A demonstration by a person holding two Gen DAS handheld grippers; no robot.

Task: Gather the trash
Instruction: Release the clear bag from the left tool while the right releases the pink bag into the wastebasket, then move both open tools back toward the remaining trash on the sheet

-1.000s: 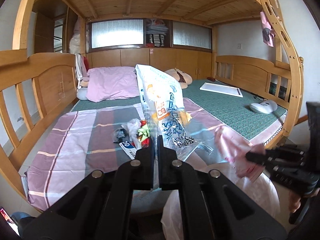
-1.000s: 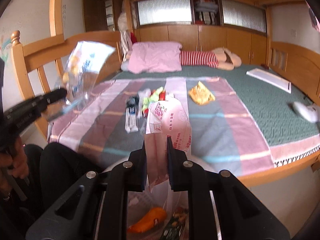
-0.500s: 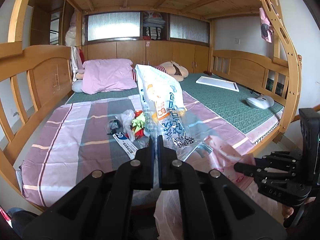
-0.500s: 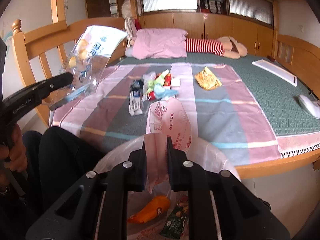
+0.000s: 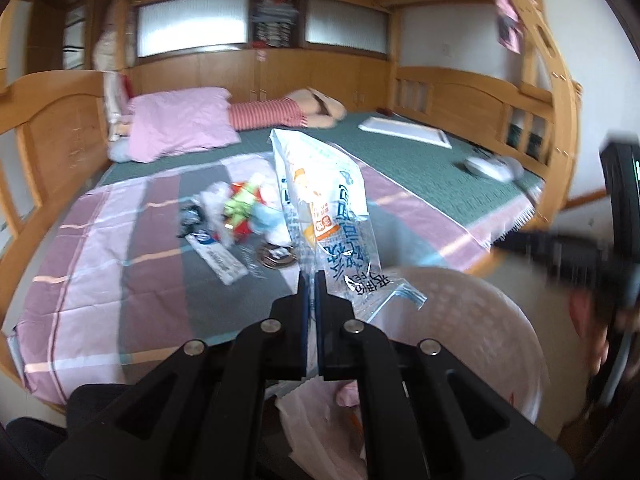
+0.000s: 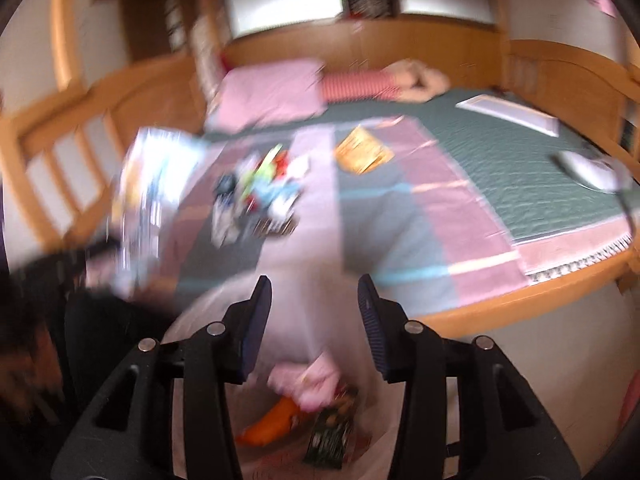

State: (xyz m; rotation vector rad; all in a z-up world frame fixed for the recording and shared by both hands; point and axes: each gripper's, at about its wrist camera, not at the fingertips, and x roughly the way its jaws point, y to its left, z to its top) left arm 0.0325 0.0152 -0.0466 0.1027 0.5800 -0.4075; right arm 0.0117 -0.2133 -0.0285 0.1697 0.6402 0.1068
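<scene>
Stretching away ahead of both tools, the wooden bunk bed (image 5: 448,84) filled most of each view, its green mattress cover (image 5: 420,172) half overlaid by a pink-and-grey striped sheet (image 5: 132,280). A pink pillow (image 5: 180,124) lay at the far end, with a striped stuffed toy (image 5: 276,114) beside it. Directly below and just ahead of the grippers sat the trash bin (image 5: 472,320), lined with a pale bag; an orange wrapper (image 6: 272,426), a dark packet (image 6: 330,436) and a crumpled pink bag (image 6: 316,380) lay inside it.

The left gripper (image 5: 311,280) was pinched tight on the lower edge of a clear printed snack bag (image 5: 328,204), which stood up from the fingertips and leaned slightly to the right, over the near rim of the bin. The right gripper (image 6: 314,292) had just been opening; its jaws stood well apart above the bin mouth, with nothing pressed between the pads, and the pink bag lay below them inside the liner. That view was heavily blurred.

Further out on the striped sheet, ahead and left of the left gripper, lay a small heap of wrappers (image 5: 240,208) in green, red, white and blue, with a flat white tube (image 5: 218,256) at its near side. An orange packet (image 6: 362,150) lay apart from the heap, ahead and slightly right of the right gripper. Off to the far right on the green cover rested a white tray (image 5: 406,132) and a white device (image 5: 490,166).
</scene>
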